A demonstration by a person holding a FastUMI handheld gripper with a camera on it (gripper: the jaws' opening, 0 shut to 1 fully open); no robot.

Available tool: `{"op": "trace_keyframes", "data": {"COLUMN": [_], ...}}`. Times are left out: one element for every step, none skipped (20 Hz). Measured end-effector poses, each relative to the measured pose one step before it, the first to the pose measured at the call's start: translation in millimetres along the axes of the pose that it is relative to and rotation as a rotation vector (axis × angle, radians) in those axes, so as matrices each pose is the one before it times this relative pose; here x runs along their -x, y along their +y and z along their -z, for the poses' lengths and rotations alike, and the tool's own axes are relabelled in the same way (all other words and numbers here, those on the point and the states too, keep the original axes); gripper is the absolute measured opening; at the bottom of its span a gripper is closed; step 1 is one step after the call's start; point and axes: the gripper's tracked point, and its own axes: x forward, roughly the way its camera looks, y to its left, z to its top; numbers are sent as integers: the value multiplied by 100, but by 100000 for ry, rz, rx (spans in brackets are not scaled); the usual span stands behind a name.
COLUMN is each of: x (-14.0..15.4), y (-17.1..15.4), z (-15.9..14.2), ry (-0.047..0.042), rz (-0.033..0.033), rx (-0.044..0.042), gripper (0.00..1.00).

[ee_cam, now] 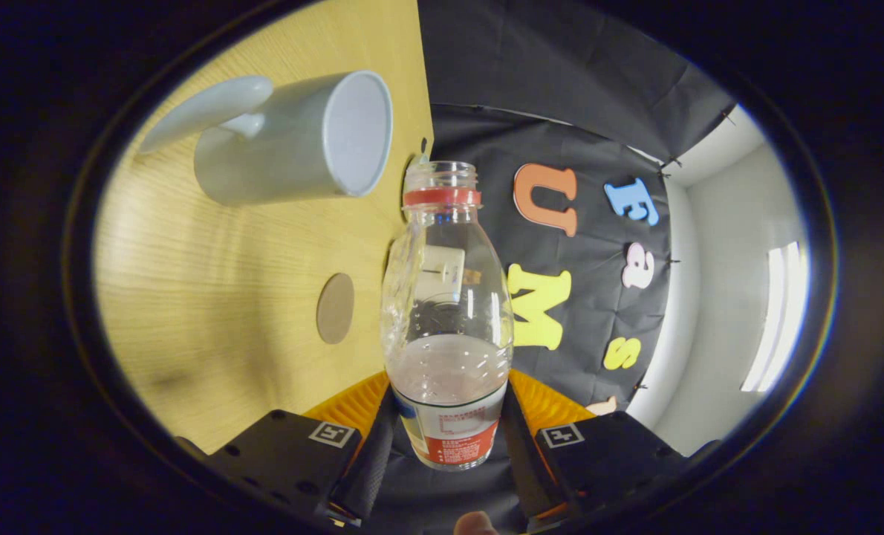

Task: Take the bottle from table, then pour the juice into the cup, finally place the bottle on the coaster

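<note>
Place: a recording booth, staged like a lab setup.
Upper right: black cloth wall [561,74] pinned up, plain white room wall [717,297] behind.
Left: bare wooden table [212,297].

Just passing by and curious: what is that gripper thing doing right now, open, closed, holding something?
Gripper: closed on the bottle, one finger pressing each side, holding it tilted with its open mouth toward the cup.

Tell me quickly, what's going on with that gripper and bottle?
Gripper shut on clear plastic bottle, cap off, liquid low in it. Bottle tipped towards white ceramic cup; nothing pouring visibly. Round brown coaster on wooden table, bare. Nothing in the way.
</note>
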Motion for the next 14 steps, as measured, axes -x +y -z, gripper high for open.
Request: {"op": "trace_keyframes", "data": {"x": [20, 81, -219, -51, -97, -81, 42, -101, 0, 28, -103, -72, 89, -15], "y": [-50, -127, -267, -106, -175, -100, -56, -141, -64, -26, -112, -131, 21, -159], "z": [-170, -48, 115, 60, -191, 41, 64, 50, -147, 19, 20, -6, 113, -87], "ry": [-219, -130, 14, -141, 80, -67, 53, 136, -86, 33, -216, -210, -81, -82], "rz": [279, 280, 79, 233, 196, 119, 90, 46, 109, 30, 51, 200, 250, 183], "rx": [800, 801, 706, 626, 557, 338, 286, 379, 395, 422, 277, 255, 260, 299], "gripper": [76, 76, 76, 76, 76, 76, 76, 76, 76, 76, 76, 76, 76, 76]}}
